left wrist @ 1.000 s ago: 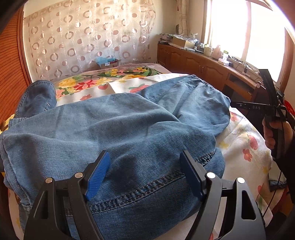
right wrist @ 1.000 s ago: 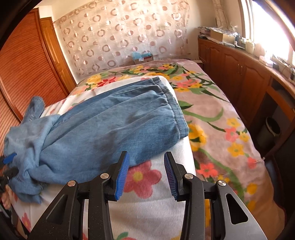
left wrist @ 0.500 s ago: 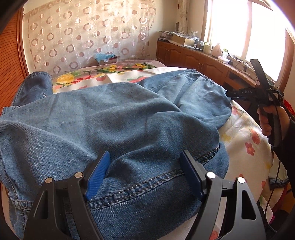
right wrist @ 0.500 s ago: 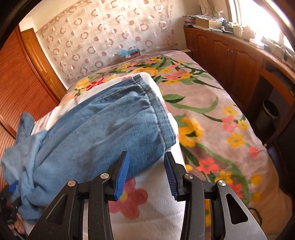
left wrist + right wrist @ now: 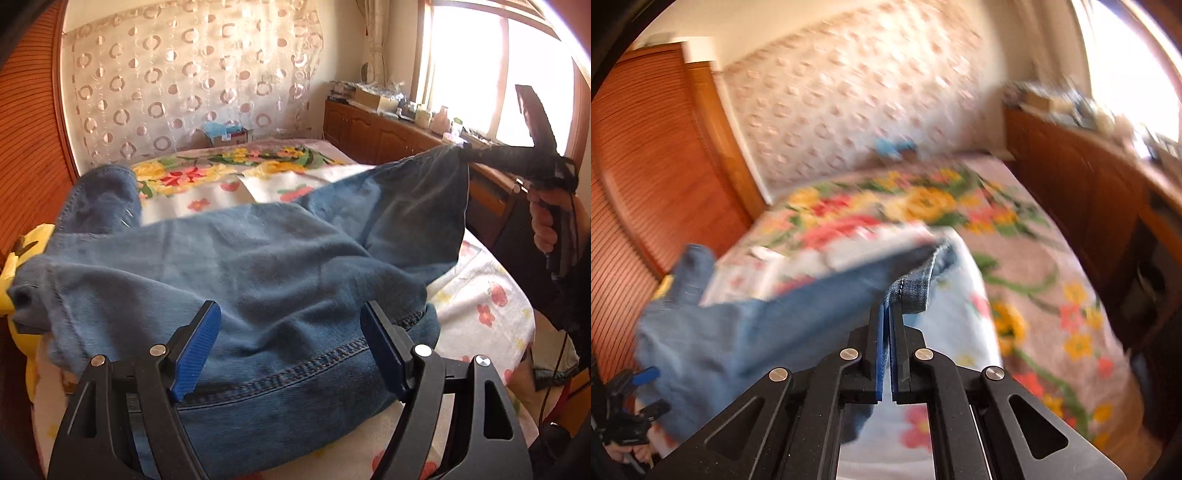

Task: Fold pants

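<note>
Blue denim pants (image 5: 258, 280) lie crumpled across the floral bed. My left gripper (image 5: 288, 343) is open, its blue pads on either side of the stitched hem bulge at the near end. My right gripper (image 5: 886, 314) is shut on the pants (image 5: 757, 332) at the far leg's hem and holds that end lifted off the bed. In the left wrist view the right gripper (image 5: 461, 153) shows at the upper right with the denim stretched up to it. In the right wrist view the left gripper (image 5: 646, 391) shows at the lower left.
The bed (image 5: 480, 295) has a floral sheet and a flowered blanket (image 5: 1015, 229). A wooden cabinet (image 5: 388, 136) with clutter runs along the window wall on the right. A wooden slatted door (image 5: 646, 166) stands on the left. A yellow cloth (image 5: 14, 266) lies by the pants.
My right gripper has closed on the pants' leg hem and lifted it off the bed. The left gripper stays open over the near hem; the denim has shifted and bunched.
</note>
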The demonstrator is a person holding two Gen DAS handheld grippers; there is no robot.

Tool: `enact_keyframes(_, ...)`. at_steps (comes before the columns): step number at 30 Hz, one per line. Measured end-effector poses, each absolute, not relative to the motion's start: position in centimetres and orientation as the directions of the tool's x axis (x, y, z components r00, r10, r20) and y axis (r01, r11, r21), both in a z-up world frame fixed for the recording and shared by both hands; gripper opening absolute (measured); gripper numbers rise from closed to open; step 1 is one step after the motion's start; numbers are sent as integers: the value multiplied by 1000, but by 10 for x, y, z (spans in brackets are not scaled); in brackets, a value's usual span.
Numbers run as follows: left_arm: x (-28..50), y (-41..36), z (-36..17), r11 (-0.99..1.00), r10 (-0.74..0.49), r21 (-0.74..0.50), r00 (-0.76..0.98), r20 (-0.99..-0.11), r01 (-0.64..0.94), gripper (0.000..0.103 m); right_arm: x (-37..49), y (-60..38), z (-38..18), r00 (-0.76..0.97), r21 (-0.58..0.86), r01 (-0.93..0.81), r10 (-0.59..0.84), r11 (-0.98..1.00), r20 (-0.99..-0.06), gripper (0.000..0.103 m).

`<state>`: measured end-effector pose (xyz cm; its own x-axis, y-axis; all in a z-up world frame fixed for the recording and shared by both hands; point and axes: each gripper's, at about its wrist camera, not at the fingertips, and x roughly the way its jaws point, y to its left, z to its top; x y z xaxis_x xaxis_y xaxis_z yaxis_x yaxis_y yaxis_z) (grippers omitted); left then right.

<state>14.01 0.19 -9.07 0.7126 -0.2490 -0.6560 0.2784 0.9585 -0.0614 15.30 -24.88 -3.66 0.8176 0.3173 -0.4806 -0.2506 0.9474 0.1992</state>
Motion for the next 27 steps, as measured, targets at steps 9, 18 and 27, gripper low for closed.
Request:
enact_keyframes(9,113,42,-49,973,-216,-63,785,-581,221,79,73,-125,52,724,77,-597,578,799,-378,2)
enact_keyframes(18,112,65,-53,980,-195,-78,786,-586,185,79,83,-112,47,678,83,-626,594,775,-434,24)
enact_keyframes(27,140,42,-77,971,-224,-81,740,-634,225,79,122,-101,-2,697,92,-502,465,860,-546,34)
